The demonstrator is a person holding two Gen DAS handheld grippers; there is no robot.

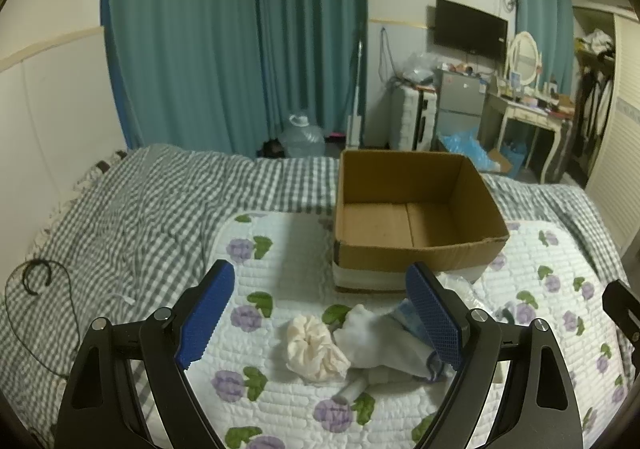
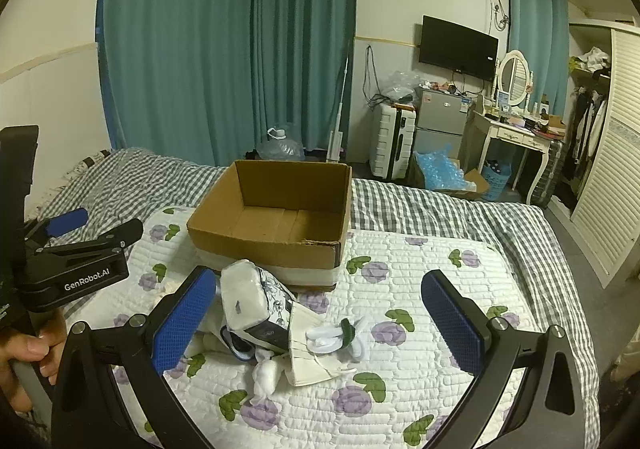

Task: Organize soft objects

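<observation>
An open, empty cardboard box (image 1: 416,225) (image 2: 276,225) stands on a flowered white quilt (image 1: 280,281) (image 2: 400,289) on the bed. In front of it lies a pile of soft items: a cream scrunchie (image 1: 314,347), a white sock (image 1: 384,341), a tissue pack (image 2: 256,301), a folded face mask (image 2: 310,349) and a white-and-green hair tie (image 2: 340,335). My left gripper (image 1: 320,313) is open, hovering just above the scrunchie and sock. My right gripper (image 2: 320,325) is open above the tissue pack and mask. The left gripper's body (image 2: 76,265) shows at the left of the right wrist view.
A grey checked blanket (image 1: 140,209) covers the bed around the quilt, with a black cable (image 1: 36,277) on it at the left. Beyond the bed are teal curtains (image 1: 240,41), a water jug (image 1: 302,139), a suitcase (image 2: 394,141), a small fridge (image 2: 440,117) and a dressing table (image 2: 516,137).
</observation>
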